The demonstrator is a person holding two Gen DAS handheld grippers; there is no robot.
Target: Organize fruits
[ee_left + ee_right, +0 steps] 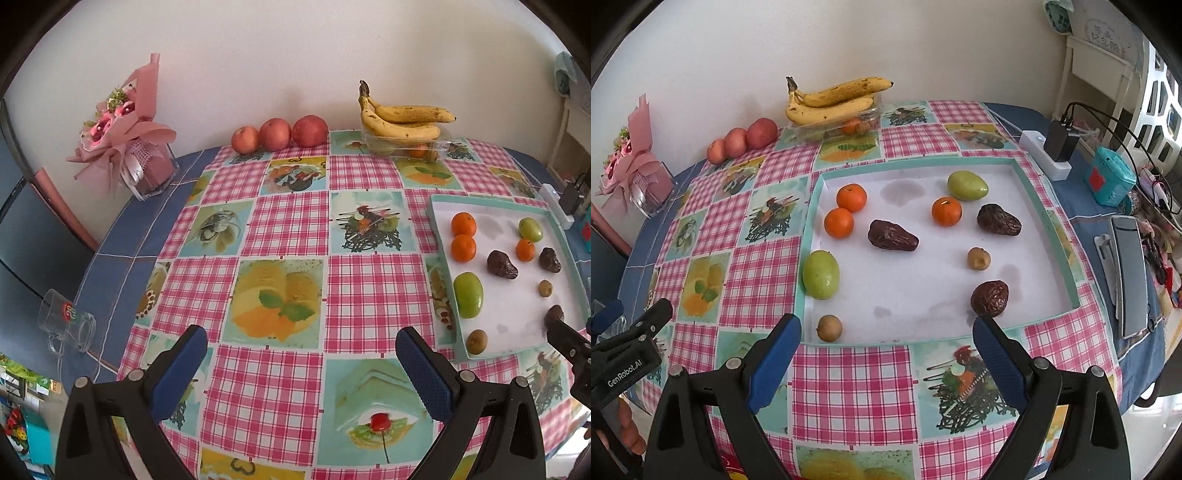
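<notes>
Both our grippers gape wide, left gripper [301, 345] over the checked tablecloth [288, 221], right gripper [886, 332] at the near rim of the tray [1039, 192] holding tangerines [851, 197], dates [892, 235] and green fruits [820, 274].

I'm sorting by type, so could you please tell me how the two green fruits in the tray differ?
The near green fruit is larger and sits against the tray's left wall; the far green fruit looks smaller and lies near the far right corner, beside an orange. Both are smooth, oval and untouched.
</notes>
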